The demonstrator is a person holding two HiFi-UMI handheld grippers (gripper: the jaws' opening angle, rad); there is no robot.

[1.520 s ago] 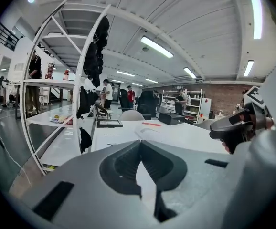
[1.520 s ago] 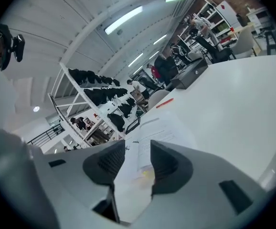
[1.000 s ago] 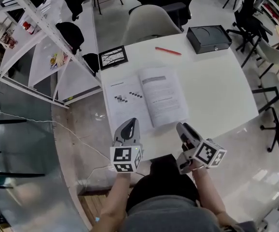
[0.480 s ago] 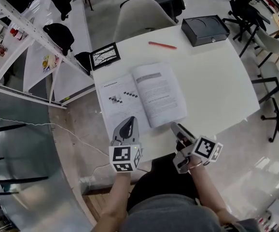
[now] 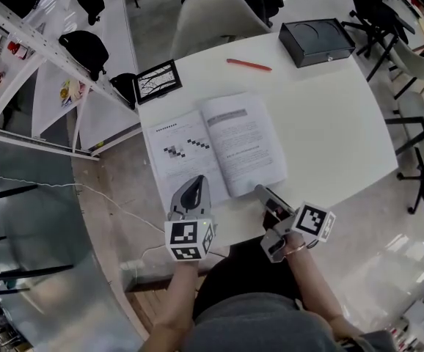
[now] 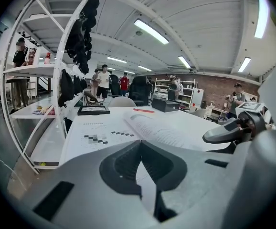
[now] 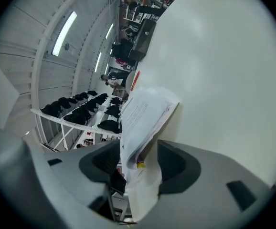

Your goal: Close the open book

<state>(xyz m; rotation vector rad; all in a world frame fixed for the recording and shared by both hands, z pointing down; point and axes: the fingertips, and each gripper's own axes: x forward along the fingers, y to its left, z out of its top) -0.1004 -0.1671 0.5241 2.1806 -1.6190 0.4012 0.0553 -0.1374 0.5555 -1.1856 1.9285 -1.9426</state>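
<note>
Since a second ago the right gripper has dropped lower and rolled over at the book's near right corner, and its jaws have just been opening, with the book's right-hand pages between them. The left gripper has hardly shifted.

At the far left of the head view a white shelf rack stands beside the table. A black picture frame lies on the table's far left corner. Nearer the person, the left gripper rests over the near edge of the book's left page. In the left gripper view its jaws are pressed together at the tips with nothing between them.

The open book lies flat in the left half of the table. Its left page bears a small chequered figure and its right page bears text. Beyond it a red pen lies on the bare white top, well apart from the book.

To the right, the right gripper sits at the book's near right corner. In the right gripper view its jaws stand spread. The corner of the right-hand pages rises between them, with a gap on each side, so neither pad presses the paper.

At the table's far right corner sits a flat black box.
</note>
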